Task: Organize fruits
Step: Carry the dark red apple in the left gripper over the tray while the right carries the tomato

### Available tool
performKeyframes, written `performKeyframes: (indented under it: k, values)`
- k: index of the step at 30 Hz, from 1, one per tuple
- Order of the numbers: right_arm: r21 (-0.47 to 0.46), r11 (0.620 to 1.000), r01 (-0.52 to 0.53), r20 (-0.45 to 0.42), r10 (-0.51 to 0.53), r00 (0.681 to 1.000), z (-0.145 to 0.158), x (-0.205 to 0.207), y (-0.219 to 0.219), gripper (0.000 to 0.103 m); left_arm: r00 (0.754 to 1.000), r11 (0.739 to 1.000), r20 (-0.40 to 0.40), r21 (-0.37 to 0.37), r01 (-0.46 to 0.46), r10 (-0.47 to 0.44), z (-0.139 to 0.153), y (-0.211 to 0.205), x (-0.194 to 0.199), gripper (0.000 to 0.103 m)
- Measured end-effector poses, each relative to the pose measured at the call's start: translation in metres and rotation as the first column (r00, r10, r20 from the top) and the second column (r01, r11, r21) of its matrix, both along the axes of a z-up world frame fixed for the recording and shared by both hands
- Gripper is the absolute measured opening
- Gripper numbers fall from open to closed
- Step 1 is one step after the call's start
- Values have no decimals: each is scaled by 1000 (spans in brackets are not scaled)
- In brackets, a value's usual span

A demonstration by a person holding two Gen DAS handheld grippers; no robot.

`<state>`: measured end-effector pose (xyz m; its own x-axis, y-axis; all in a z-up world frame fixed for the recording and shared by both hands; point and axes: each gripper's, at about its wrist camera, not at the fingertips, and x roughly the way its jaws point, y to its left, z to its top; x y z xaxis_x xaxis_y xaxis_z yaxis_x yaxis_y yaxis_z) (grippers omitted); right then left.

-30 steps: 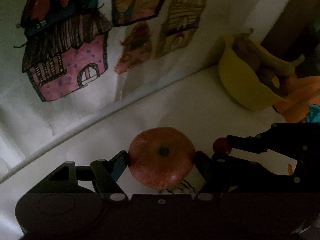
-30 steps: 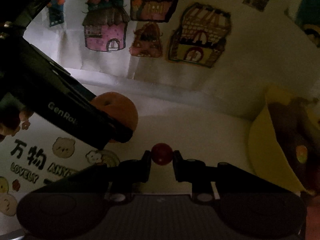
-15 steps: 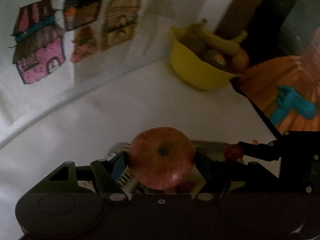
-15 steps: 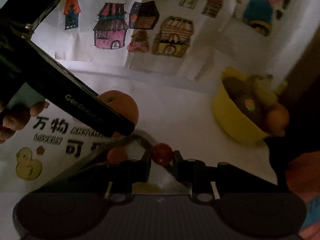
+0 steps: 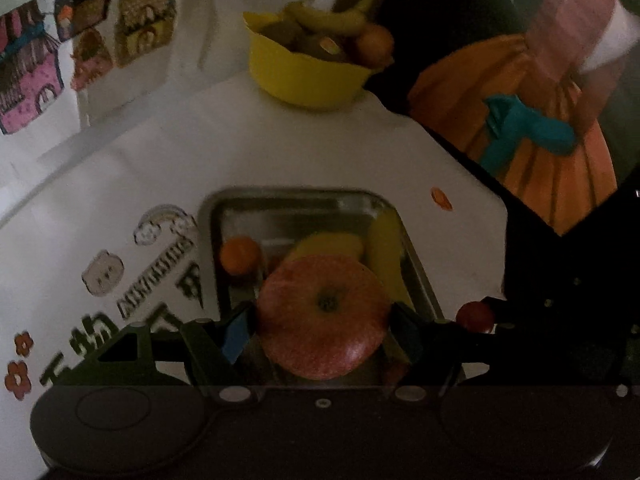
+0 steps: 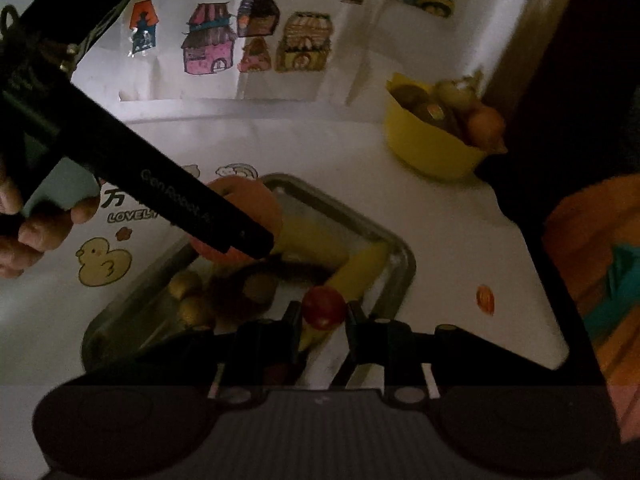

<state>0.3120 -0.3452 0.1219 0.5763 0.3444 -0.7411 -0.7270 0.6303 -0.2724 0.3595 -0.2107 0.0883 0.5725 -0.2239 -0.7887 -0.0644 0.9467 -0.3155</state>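
Note:
My left gripper (image 5: 322,320) is shut on a red apple (image 5: 324,316) and holds it above a metal tray (image 5: 288,194). The tray holds an orange (image 5: 240,255), bananas (image 5: 384,256) and other fruit. My right gripper (image 6: 323,314) is shut on a small red cherry tomato (image 6: 324,307), over the tray's right end (image 6: 402,248). The tomato also shows in the left wrist view (image 5: 475,317). In the right wrist view the left gripper's body hides most of the apple (image 6: 256,200).
A yellow bowl (image 5: 304,76) with bananas, kiwis and an orange stands at the table's far right corner; it also shows in the right wrist view (image 6: 432,148). The white table edge (image 5: 472,172) runs close to the tray's right. A papered wall with house drawings (image 6: 256,40) is behind.
Both grippers have pulled back and tilted down with their fruit. The metal tray has come into view under them and the yellow bowl is now farther away.

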Motion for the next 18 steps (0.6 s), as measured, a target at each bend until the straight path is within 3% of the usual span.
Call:
performKeyframes:
  k: [18]
  values:
    - [181, 972, 152, -49, -146, 988, -30, -84, 5, 27, 994, 991, -14, 70, 114, -113, -13, -13, -23, 75]
